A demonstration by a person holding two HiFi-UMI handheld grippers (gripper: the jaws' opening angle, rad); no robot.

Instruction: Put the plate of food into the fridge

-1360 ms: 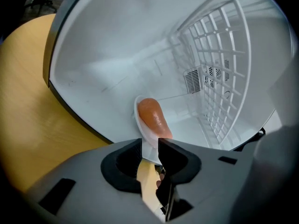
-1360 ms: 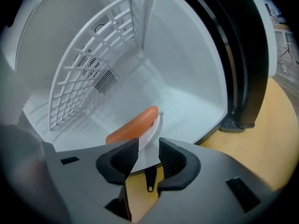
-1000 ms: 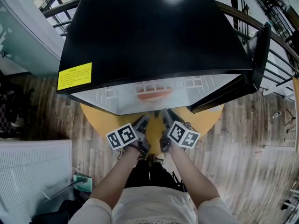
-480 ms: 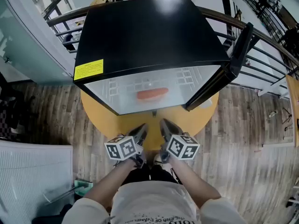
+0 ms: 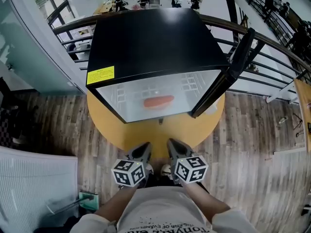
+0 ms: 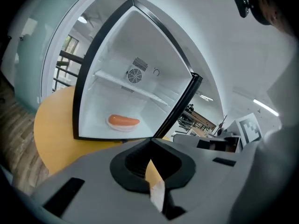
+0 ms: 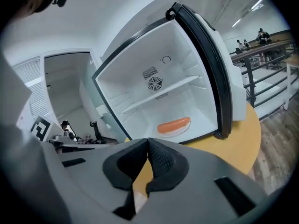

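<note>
Plate's in! The white plate w/ the orange-red sausage (image 5: 158, 101) sits on the white floor of the black mini fridge (image 5: 155, 42), about the middle, under the shelf. So the main job looks done. What's left is prob just shutting the black fridge door (image 5: 221, 79), which stands wide open on the right. Left gripper (image 5: 142, 151) is clenched, empty. Right gripper (image 5: 174, 147) jaws have just closed up, nothing between 'em. Both hang at the near edge of the round yellow table (image 5: 121, 130), well apart from the plate, which lies on the far side, straight ahead.
</note>
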